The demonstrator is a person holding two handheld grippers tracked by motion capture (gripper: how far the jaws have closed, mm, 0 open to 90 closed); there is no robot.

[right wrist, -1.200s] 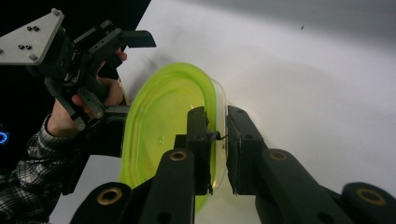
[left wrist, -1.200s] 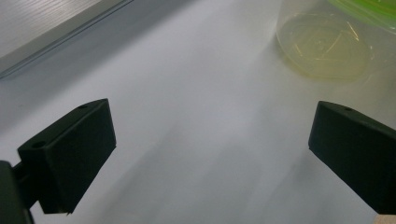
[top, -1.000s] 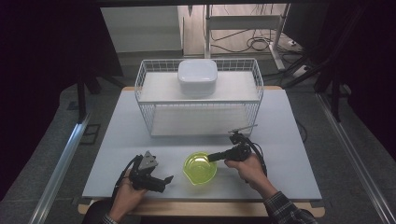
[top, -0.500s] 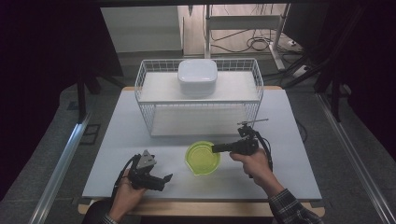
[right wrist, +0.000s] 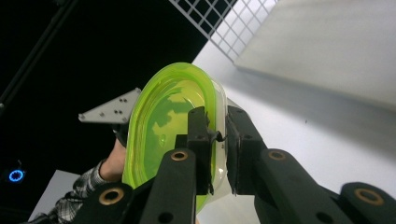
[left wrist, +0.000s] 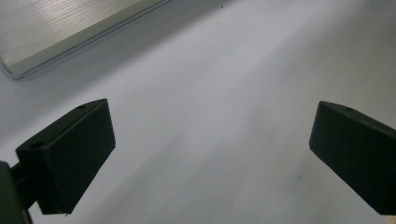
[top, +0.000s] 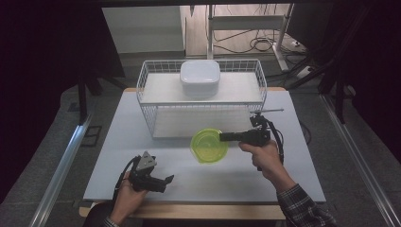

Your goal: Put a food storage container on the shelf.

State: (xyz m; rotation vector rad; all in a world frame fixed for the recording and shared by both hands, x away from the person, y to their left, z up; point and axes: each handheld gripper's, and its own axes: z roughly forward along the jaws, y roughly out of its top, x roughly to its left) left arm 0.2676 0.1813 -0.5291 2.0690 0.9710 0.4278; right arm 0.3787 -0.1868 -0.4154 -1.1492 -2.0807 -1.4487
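A translucent lime-green bowl (top: 208, 146) hangs tilted just above the white table (top: 132, 146), close in front of the wire basket (top: 156, 120). My right gripper (top: 223, 137) is shut on its right rim. In the right gripper view the bowl (right wrist: 161, 135) stands on edge, and the right gripper (right wrist: 219, 140) pinches its rim between both jaws. My left gripper (top: 166, 180) rests low near the table's front left, open and holding nothing. In the left gripper view the left gripper (left wrist: 210, 154) has its jaws spread wide over bare table (left wrist: 224, 79).
The white wire basket stands at the back middle of the table, with a white lidded container (top: 199, 78) on top of it. A metal rail (top: 61, 165) runs along the floor on the left. Cables (top: 255, 45) lie on the floor behind the table.
My right gripper has carried the green bowl away from the front edge toward the basket and tipped it more upright. The left gripper has stayed about where it was.
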